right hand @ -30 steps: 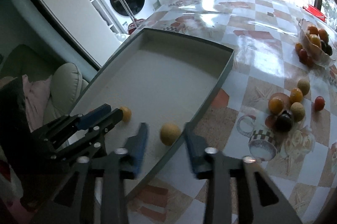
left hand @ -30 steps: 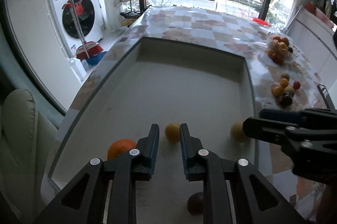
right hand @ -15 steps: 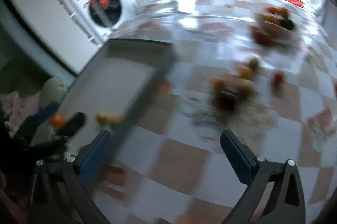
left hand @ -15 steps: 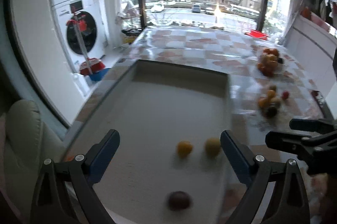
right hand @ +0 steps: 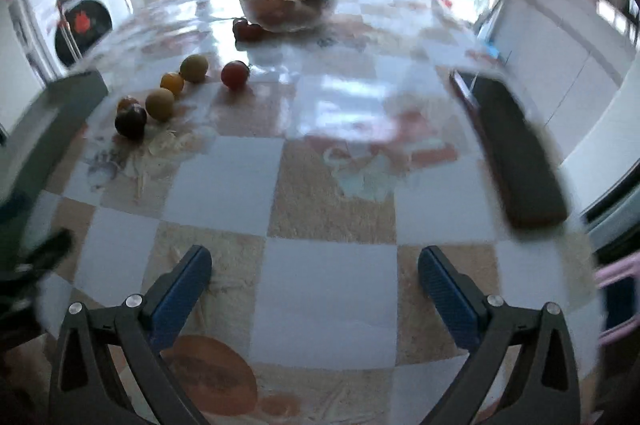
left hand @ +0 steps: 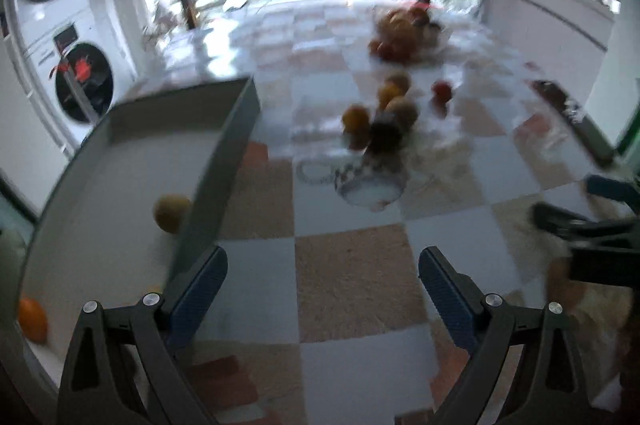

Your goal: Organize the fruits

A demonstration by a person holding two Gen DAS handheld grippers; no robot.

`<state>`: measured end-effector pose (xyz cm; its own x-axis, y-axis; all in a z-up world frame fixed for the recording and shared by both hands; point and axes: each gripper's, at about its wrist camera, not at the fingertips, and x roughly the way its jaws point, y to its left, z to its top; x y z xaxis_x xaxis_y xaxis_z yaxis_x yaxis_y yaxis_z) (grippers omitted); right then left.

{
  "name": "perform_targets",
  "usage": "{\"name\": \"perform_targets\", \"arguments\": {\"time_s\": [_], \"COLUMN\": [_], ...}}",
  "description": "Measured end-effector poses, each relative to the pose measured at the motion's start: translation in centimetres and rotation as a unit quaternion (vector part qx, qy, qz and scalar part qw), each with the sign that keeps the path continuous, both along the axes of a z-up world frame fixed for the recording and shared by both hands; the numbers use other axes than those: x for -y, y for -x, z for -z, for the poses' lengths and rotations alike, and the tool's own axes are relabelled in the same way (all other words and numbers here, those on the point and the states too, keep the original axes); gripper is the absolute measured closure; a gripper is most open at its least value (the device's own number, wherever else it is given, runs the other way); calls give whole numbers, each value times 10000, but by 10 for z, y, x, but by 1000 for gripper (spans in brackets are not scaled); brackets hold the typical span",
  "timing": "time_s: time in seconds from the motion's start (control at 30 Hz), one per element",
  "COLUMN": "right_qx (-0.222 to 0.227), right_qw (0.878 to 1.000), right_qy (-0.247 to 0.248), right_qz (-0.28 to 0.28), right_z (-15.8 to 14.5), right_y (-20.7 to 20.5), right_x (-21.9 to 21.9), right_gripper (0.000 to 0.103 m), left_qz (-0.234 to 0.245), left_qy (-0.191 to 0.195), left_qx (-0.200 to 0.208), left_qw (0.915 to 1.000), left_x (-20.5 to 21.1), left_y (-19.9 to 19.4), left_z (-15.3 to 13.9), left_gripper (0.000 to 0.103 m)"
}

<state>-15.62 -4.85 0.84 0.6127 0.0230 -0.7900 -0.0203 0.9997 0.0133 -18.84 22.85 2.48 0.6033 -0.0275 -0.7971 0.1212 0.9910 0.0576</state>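
We list: both grippers, left [left hand: 322, 281] and right [right hand: 315, 279], fingers wide and empty above the counter [right hand: 332, 185]; loose fruits [right hand: 160, 103] beside the tray [left hand: 120, 185].

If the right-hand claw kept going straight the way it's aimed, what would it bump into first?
Probably just the bare checkered tablecloth. The right gripper stands open and empty, and the loose fruits lie off to its left, though depth is hard to judge.

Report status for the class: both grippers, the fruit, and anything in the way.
Left gripper open, empty. Right gripper open, empty. Yellow fruit and orange in tray; loose fruit cluster on table, glass bowl beyond. Path clear.
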Motion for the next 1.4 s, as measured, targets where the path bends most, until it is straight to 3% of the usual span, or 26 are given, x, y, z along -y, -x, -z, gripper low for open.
{"name": "perform_targets", "arguments": {"time_s": [0.23, 1.4], "right_qx": [116, 122], "right_qw": [9999, 9999], "right_qy": [62, 60], "right_qz": [36, 35], "right_z": [2, 2], "right_y": [3, 4], "right_x": [3, 1], "right_gripper": [0, 0], "left_qz": [-216, -225], "left_qy": [-22, -10], "left_qx": [175, 178], "left_qw": [9996, 9996], "left_x": [6, 3], "left_y": [1, 2], "left_z": [0, 3], "left_gripper": [1, 1]}}
